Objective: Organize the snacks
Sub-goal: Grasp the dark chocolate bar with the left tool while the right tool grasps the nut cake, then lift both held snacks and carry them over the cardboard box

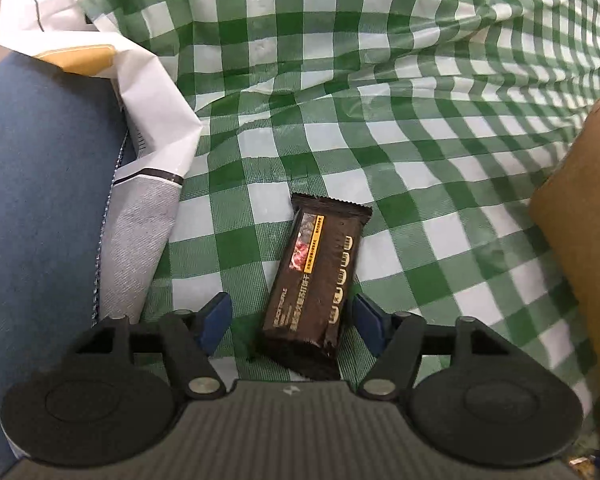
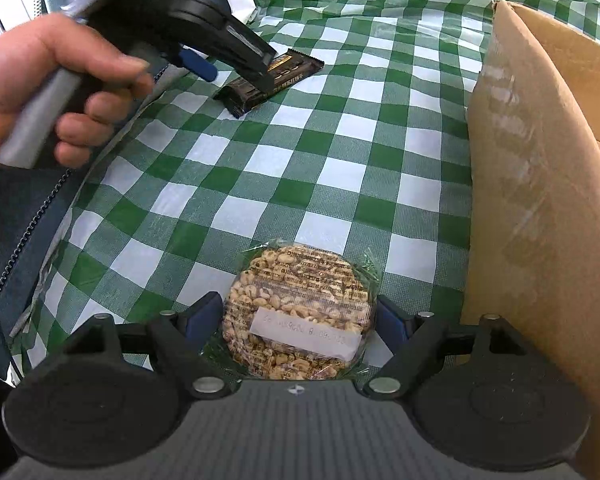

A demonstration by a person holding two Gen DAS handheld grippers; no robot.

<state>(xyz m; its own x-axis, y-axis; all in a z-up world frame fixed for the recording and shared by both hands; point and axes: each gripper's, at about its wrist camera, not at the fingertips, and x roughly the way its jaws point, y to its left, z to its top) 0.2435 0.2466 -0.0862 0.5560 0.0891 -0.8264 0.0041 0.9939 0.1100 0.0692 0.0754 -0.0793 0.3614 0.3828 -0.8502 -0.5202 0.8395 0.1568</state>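
Green-and-white checked tablecloth (image 1: 440, 148) covers the work surface, wrinkled toward the far side. Landmark: open cardboard box (image 2: 540, 184), standing on the cloth at the right edge of both views.

Left gripper (image 1: 292, 322): fingers apart, straddling the near end of a dark brown snack bar (image 1: 320, 276). The bar lies flat on the cloth, well to the left of the box, long axis running away from the camera and leaning slightly right. Right blue pad sits just beside the wrapper's edge; left pad stands clear, with cloth showing between it and the bar. No squeeze on the wrapper visible. In the right wrist view the same gripper comes down at a slant over the bar, carried by the person's left hand (image 2: 48, 92).

Right gripper (image 2: 298, 322): fingers spread wide on either side of a round puffed-grain cake (image 2: 300, 312) in clear wrap, white label across its top. The cake rests on the cloth just left of the box's near wall. Pads are at or very near the rim on both sides; cannot tell whether they press on it.

Left of the bar, far from the box: crumpled white paper bag (image 1: 140, 92) and blue fabric with a zipper (image 1: 36, 200).
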